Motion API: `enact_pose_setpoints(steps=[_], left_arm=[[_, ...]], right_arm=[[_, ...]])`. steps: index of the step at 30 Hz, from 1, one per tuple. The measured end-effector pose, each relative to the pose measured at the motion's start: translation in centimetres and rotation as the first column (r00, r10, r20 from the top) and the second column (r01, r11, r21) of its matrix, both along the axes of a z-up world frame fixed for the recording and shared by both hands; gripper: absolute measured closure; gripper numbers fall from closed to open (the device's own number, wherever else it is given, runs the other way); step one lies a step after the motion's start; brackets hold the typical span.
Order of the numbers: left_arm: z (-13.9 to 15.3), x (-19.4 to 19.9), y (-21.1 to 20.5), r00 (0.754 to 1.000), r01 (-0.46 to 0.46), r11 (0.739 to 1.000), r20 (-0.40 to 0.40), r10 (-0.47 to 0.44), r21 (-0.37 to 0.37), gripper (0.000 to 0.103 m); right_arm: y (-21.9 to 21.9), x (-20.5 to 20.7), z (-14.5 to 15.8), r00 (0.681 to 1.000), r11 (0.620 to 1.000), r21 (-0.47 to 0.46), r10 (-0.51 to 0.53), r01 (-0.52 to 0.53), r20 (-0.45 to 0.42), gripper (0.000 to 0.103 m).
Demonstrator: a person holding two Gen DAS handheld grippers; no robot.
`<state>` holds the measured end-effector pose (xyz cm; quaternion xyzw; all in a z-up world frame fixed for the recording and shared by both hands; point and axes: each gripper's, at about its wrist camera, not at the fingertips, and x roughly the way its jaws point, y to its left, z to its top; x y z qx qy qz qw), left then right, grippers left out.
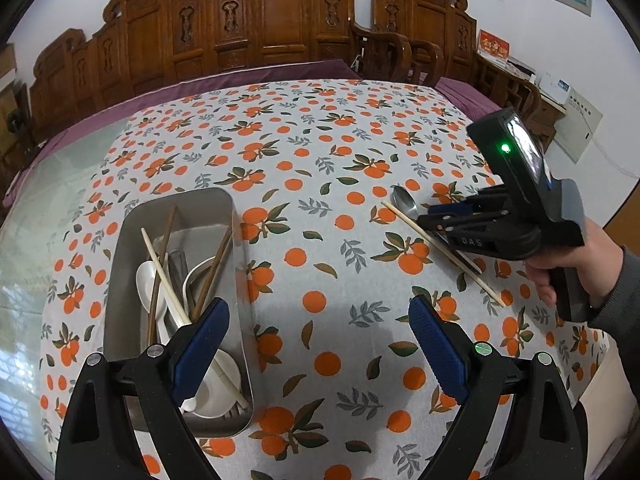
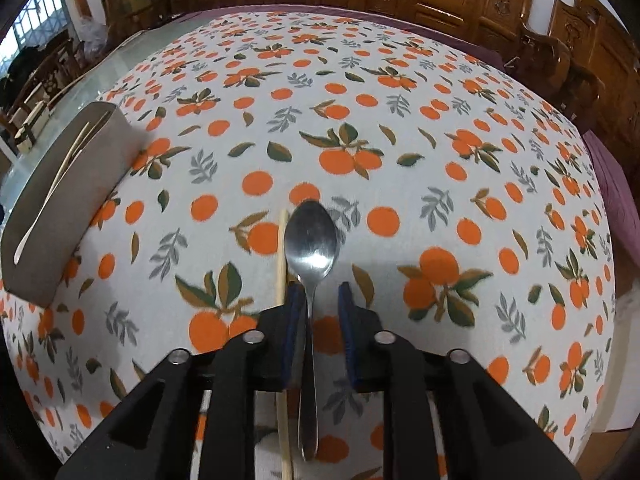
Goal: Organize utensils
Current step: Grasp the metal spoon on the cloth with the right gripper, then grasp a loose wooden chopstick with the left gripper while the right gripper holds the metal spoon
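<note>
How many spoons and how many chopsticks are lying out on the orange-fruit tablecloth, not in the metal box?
Metal spoons: 1
Pale chopsticks: 1
Total: 2

Even, soft indoor light; daylight enters through a window (image 2: 38, 8) at far left. The spoon (image 2: 313, 240) shows glare. Edges bend strongly (fisheye), corners go black, slight blur throughout.
</note>
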<state>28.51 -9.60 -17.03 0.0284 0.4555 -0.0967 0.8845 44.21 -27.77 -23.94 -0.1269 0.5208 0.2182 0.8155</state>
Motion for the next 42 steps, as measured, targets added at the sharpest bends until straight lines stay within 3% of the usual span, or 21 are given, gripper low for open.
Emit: enact_pose_setpoints(steps=[14,15,17,20,31,42], left_arm=[[0.0,0.1,0.4,1.000,-0.004,1.000,-0.002,0.004,-0.002,0.015],[-0.1,0.1,0.3,1.000,-0.003,1.000,-0.003,0.003,-0.002,0.015],[-0.2,0.1,0.1,1.000,-0.001,1.000,-0.005,0.001,0.002,0.015],[-0.4,0.2,-0.7,1.000,0.005,1.000,-0.009,-0.005,0.011,0.015],[-2.0,1.8,-6.2,0.999,0.045,0.998,-0.020,-0.044,0.041,0.015],[-5.8,5.1,-12.0,0.997,0.011,0.999,-0.077,-0.008,0.037,0.016]], right_arm=[[1.8,2.3,-0.2,1.000,1.000,0.005,-0.007,0.006,0.018,0.060],[1.8,2.4,-0.2,1.000,1.000,0.008,-0.012,0.012,0.020,0.060],[1.8,2.5,-0.2,0.999,1.000,0.009,-0.018,0.018,0.027,0.072],[1.4,2.5,-0.1,0.999,1.000,0.004,-0.027,0.027,0.018,0.073],[-5.4,-1.6,3.0,0.995,0.995,0.044,-0.093,0.092,0.021,0.073],[-12.6,-6.3,4.4,0.983,0.981,0.074,-0.180,0.178,0.030,0.073]])
